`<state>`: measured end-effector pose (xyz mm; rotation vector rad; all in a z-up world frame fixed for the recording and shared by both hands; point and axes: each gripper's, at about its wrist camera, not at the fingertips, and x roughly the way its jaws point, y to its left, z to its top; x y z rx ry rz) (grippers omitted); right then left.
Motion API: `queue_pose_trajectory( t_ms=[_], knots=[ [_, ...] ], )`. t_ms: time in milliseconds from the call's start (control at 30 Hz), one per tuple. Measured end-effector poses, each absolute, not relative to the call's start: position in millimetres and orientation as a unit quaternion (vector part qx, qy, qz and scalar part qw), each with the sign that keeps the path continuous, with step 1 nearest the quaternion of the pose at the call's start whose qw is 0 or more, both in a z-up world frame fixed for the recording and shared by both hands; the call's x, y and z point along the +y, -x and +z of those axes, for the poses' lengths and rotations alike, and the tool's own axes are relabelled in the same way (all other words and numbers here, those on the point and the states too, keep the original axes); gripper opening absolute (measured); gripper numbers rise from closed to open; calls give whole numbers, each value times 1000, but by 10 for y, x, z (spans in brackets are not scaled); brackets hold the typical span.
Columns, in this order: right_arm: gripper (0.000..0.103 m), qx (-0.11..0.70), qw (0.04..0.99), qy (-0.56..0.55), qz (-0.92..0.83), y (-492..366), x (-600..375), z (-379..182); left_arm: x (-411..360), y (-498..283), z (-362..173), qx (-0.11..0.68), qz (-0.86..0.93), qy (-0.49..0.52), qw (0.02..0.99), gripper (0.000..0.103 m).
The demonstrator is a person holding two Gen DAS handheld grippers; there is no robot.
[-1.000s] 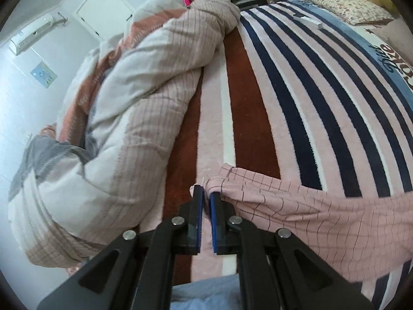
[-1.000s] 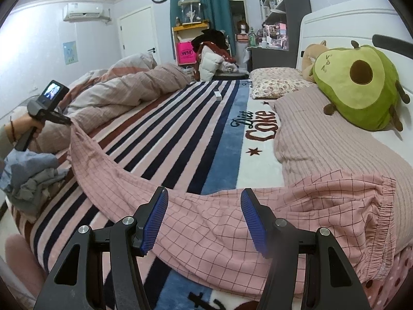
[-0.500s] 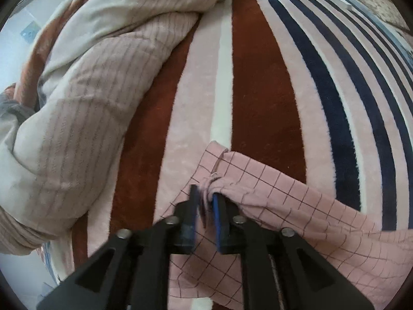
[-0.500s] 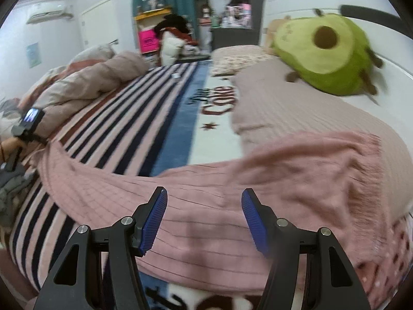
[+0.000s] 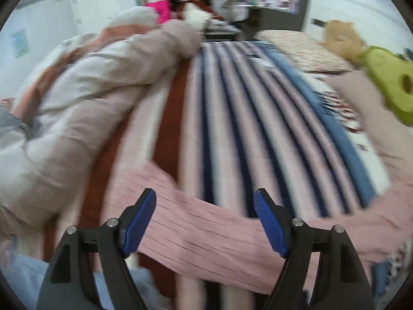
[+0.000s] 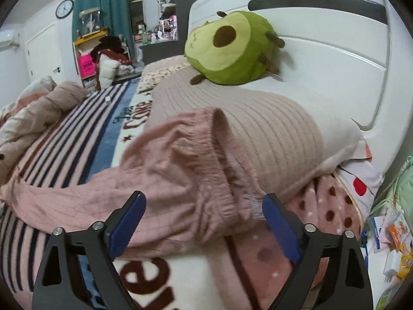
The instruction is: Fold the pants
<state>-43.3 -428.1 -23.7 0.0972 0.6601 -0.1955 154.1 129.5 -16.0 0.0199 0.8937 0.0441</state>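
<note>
Pink checked pants (image 5: 206,230) lie stretched across the striped blanket (image 5: 232,118) on the bed. Their leg end shows in the blurred left wrist view, lying flat below my left gripper (image 5: 205,214), whose jaws are opening, with nothing pinched between its blue pads. The elastic waistband (image 6: 216,160) is bunched against a ribbed pillow (image 6: 258,129) in the right wrist view. My right gripper (image 6: 204,211) hovers over the waist end, its jaws opening wide and the pads apart from the cloth.
A rumpled duvet (image 5: 85,98) fills the bed's left side. A green avocado plush (image 6: 227,49) sits by the white headboard (image 6: 322,38). A dotted pink sheet (image 6: 322,206) hangs at the bed's right edge, with packets (image 6: 395,235) on the floor beyond.
The left gripper let go of the pant leg end, opened and swung up and right. The right gripper turned right toward the waistband and widened.
</note>
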Motion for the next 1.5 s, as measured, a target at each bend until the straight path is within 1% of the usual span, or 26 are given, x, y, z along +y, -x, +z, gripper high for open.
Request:
queue_pose_trajectory(
  t_ms=[100,200,333,400,433,467,500,533,567,600,667,767,833,1000,1133,1300,1400,1500],
  knots=[
    [92,339,932,-63,-110,392,-4438,-386,953,-1320,-302,424,-21,-6,905,75],
    [92,339,929,-108,-101,379,-4621,-513,703,-1145,-514,414,-44,4,909,75],
    [92,343,926,-132,-83,290,-4782,-672,537,-1005,-787,416,-82,46,905,75],
    [92,339,923,-178,-47,258,-4854,-743,458,-964,-884,416,-88,55,903,75],
    [90,336,920,-199,-31,257,-4872,-770,433,-960,-909,415,-89,54,904,75],
    [73,333,918,-213,-20,255,-4872,-784,392,-945,-931,415,-93,49,904,75],
    [49,332,918,-217,-13,248,-4859,-792,369,-939,-938,414,-96,46,904,75],
    [40,333,918,-213,-13,242,-4823,-793,360,-933,-932,411,-101,45,905,75],
    [28,330,922,-202,-17,247,-4773,-776,352,-944,-927,410,-106,44,905,75],
    [20,324,926,-192,-23,258,-4739,-756,337,-938,-912,409,-111,41,905,75],
    [12,307,934,-182,-33,323,-4710,-685,319,-948,-882,405,-116,37,906,75],
    [9,277,940,-191,-51,479,-4758,-524,298,-925,-810,397,-126,34,909,75],
    [9,259,946,-182,-64,585,-4781,-377,281,-900,-755,390,-132,38,910,75],
    [9,254,953,-146,-77,686,-4726,-91,318,-767,-676,375,-135,46,916,75],
    [10,272,952,-129,-47,641,-4572,40,490,-642,-714,377,-125,58,916,75],
    [10,272,958,-84,24,473,-3997,365,801,-484,-783,375,-110,81,917,75],
    [10,272,957,-46,90,228,-3397,579,969,-397,-810,375,-110,98,915,75],
    [10,277,948,-15,156,6,-2785,639,1125,-318,-809,369,-112,122,915,75]
  ],
)
